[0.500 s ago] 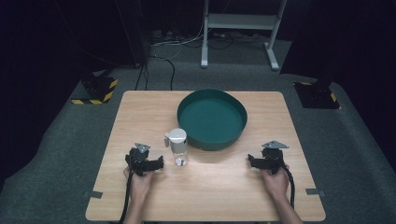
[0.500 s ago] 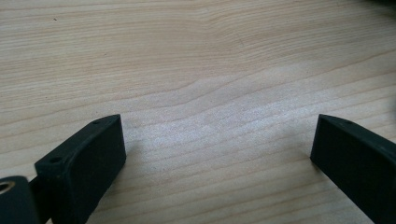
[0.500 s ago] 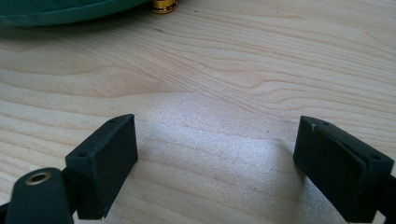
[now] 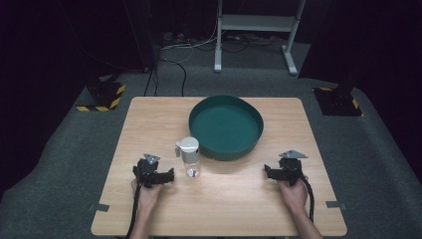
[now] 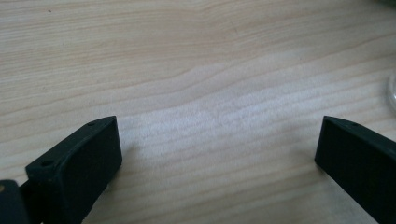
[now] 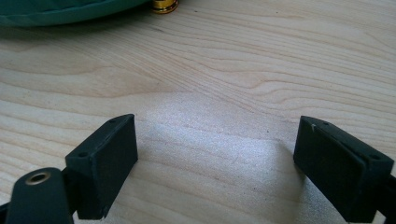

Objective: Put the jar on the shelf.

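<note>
A light wooden table stands on grey carpet. Behind it, on the floor, lie tangled cables, the white legs of a metal frame, and two black bases with yellow-black hazard stripes.

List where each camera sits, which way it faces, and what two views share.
High view: above the person's side, facing forward and down on the wooden table, clear bottle with grey cap, both hands.
Left gripper view: on the left gripper, looking along open jaws at bare wood.
Right gripper view: on the right gripper, open jaws.
Shared: the round green basin in the high and right gripper views.
</note>
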{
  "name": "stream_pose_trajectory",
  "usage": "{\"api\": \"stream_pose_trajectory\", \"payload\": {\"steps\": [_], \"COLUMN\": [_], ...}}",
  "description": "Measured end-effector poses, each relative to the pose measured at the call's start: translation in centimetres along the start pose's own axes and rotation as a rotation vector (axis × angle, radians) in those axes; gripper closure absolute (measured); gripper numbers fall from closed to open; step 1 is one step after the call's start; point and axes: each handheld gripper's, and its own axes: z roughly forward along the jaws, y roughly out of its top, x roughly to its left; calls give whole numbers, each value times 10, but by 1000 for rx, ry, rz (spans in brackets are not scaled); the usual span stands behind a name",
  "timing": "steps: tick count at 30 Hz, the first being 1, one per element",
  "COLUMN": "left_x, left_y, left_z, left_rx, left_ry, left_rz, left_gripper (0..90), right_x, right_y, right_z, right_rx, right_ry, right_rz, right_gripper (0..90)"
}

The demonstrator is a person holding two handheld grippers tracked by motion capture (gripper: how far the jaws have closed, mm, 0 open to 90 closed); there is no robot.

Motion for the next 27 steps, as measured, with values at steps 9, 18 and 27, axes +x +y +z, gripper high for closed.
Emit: {"api": "stream_pose_trajectory", "payload": {"steps": [9,18,27], "left_x": [-10,-27,-46], "left_y": [-4,-10,-12], "left_z": [-23,-44,-52], "left_rx": [-18,-26,-34], "left_ry": [-104,-245,-324], "left_rz": [6,2,13], "left_gripper": [15,48,58], "right_x": [0,0,0], "right_y": [0,0,0], "right_z": [0,0,0], "right_rx": [1,0,0], "right_ry": [0,0,0], "right_rz": [1,0,0], "right_gripper": [132,132,132]}}
